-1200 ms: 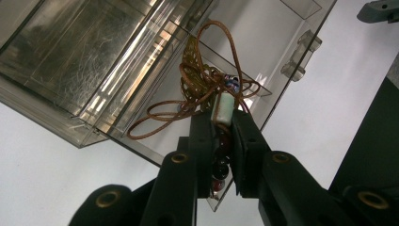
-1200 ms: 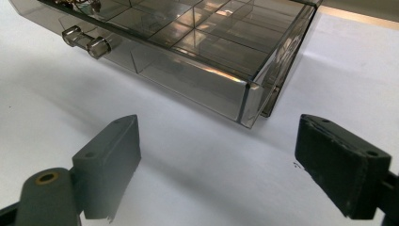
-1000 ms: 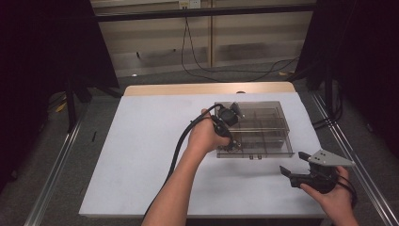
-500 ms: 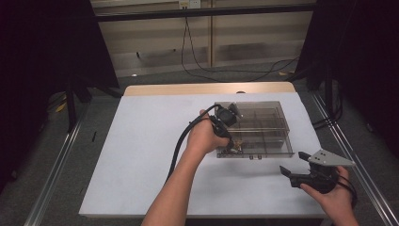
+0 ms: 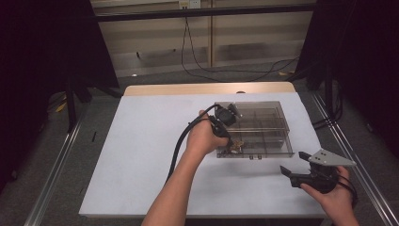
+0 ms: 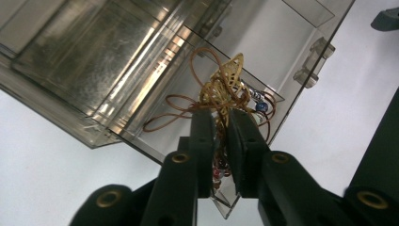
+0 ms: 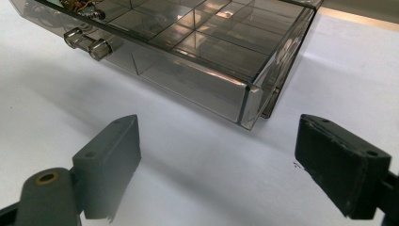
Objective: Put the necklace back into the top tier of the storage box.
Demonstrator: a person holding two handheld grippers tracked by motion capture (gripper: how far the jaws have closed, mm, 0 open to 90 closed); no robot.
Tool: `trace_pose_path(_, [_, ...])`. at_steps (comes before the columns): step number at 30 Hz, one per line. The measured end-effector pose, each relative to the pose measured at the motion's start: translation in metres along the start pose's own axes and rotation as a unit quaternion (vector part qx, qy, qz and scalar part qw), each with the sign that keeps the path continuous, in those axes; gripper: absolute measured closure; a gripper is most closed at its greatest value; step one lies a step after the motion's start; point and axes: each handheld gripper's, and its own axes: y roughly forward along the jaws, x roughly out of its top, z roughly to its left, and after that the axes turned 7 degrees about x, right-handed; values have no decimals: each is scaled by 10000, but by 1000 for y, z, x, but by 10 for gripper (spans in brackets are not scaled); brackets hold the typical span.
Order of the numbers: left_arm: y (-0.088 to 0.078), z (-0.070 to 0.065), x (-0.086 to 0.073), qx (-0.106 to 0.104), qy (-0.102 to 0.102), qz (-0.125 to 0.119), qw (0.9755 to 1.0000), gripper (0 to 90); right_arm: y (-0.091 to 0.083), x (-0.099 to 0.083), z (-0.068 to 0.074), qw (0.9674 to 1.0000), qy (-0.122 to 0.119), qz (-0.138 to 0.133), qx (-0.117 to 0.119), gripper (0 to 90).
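White counter (image 5: pixel 141 155), clear compartment box (image 5: pixel 263 125), left claw (image 6: pixel 219 125) just closing, pinching tangled gold jewellery (image 6: pixel 226 89) in corner compartment, right claw (image 7: pixel 216 160) spread wide, holding nothing.

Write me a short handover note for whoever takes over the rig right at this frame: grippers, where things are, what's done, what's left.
Left gripper: jaws have just been closing and are clamped on the tangle of gold jewellery, at the near-left corner compartment of the clear compartment box.
Right gripper: open, holding nothing, resting over the white table in front of the box's right end.
Done: the jewellery is gripped.
Left: whether it is going in or coming out cannot be told from here; finish that move, minding the loose wire loops trailing into the compartment.
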Motion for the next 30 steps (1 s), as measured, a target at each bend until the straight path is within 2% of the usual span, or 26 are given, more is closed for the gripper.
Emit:
trace_pose_path(7, [7, 0, -2, 6, 26, 66, 10000, 844, 0, 0, 0, 10000, 0, -2, -2, 146])
trace_pose_path(14, [-2, 2, -3, 74, -71, -166, 9998, 781, 0, 0, 0, 10000, 12, -4, -6, 146])
trace_pose_path(30, [-9, 4, -1, 102, -157, -354, 9992, 748, 0, 0, 0, 10000, -6, 8, -5, 146])
